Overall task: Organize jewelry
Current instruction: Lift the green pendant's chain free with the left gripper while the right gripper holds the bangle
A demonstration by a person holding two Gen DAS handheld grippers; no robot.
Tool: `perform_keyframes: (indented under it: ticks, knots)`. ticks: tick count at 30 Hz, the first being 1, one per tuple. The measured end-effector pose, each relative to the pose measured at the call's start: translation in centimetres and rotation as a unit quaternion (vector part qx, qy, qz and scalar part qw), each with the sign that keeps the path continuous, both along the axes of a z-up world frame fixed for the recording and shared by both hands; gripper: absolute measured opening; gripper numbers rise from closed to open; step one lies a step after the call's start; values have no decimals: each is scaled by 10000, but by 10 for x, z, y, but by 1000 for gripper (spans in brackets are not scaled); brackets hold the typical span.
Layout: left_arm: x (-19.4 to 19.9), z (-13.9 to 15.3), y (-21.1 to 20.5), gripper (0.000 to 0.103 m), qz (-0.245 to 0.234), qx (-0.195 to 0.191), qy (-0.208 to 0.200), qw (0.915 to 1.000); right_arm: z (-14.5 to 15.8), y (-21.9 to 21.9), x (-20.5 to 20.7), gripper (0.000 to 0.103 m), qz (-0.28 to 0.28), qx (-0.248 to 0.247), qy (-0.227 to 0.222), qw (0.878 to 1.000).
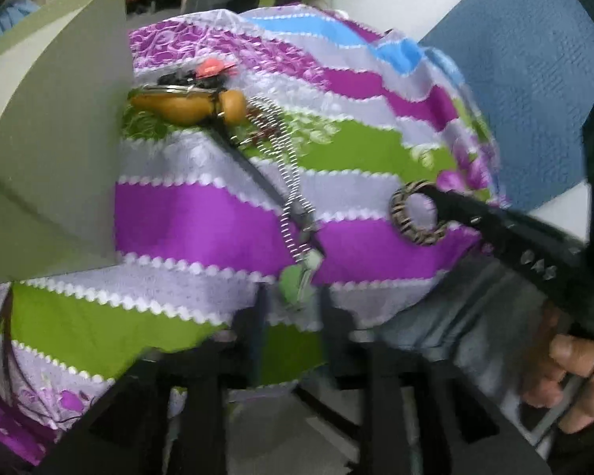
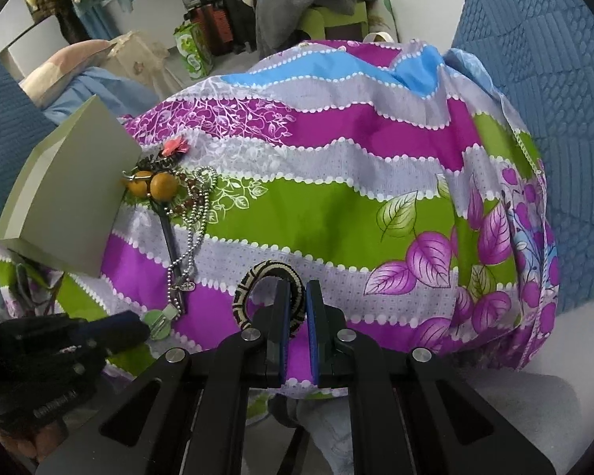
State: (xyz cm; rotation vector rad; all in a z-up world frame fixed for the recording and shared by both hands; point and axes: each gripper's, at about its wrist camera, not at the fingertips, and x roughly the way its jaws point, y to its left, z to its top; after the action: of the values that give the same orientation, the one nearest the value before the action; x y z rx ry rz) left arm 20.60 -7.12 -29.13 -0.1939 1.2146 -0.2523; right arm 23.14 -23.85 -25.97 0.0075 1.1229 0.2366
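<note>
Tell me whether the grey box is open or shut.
Cannot tell: the grey box shows only plain outer faces in both views; no opening or lid seam is visible.

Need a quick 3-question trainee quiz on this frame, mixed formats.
1. True or false: the right claw is shut on the bangle.
2. Which item lies nearest the left claw? A) orange beads B) green clip C) pink flower
3. Fill in: in the right wrist view, the box sits at the ___ edge of the cloth.

Key: 1 true; 2 B; 3 left.
</note>
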Motion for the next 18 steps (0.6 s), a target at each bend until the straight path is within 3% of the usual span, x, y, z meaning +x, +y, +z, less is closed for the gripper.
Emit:
perform_keyframes:
  ticks: [13, 16, 18]
  knots:
    - [3, -8, -24, 48, -421, 504, -363, 9972, -4, -3, -3, 6, 23, 11, -39, 10000]
    - [1, -10, -34, 32, -550, 844, -489, 9937, -4, -5, -3, 6, -7, 2, -31, 10000]
    - [1, -10, -37, 19, -596, 855, -471, 9934, -3, -6, -3, 6, -21, -21, -25, 10000]
